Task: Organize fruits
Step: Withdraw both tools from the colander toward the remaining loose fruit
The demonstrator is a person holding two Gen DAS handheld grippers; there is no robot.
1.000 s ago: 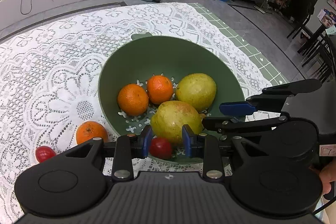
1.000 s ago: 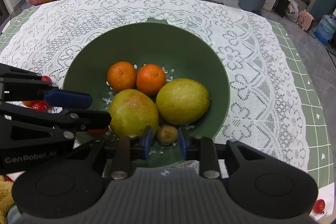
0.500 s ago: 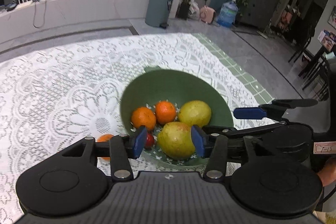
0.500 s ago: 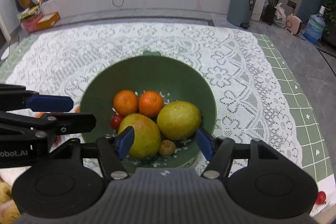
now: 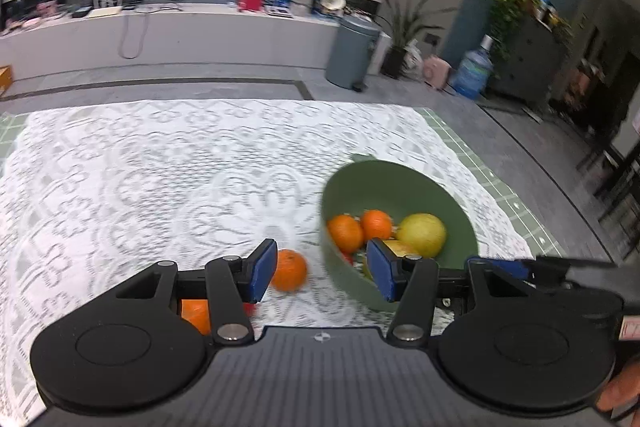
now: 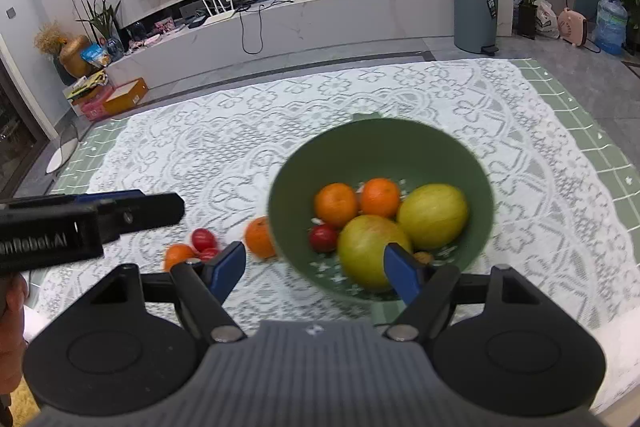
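A green bowl (image 6: 380, 147) on the lace cloth holds two oranges (image 6: 335, 205), two yellow-green pears (image 6: 432, 217), a red cherry tomato (image 6: 322, 238) and a small brown fruit (image 6: 424, 258). My right gripper (image 6: 315, 273) hovers over the bowl's near rim, its jaws opening with nothing between them. My left gripper (image 5: 321, 275), left of the bowl (image 5: 384, 183), is also opening and holds nothing. Loose on the cloth lie an orange (image 5: 289, 270), a second orange (image 6: 178, 255) and two red tomatoes (image 6: 203, 238). The left gripper (image 6: 160, 201) also shows from the side.
The white lace cloth (image 6: 200, 155) covers a green checked table that ends just right of the bowl. The right gripper (image 5: 500, 267) sits close beside the left one. Beyond the table are a low white counter (image 6: 320, 19) and a grey bin (image 6: 476, 15).
Both grippers opened, leaving the red tomato and the small brown fruit in the bowl. Both then lifted and drew back, and the left view swung to the left.
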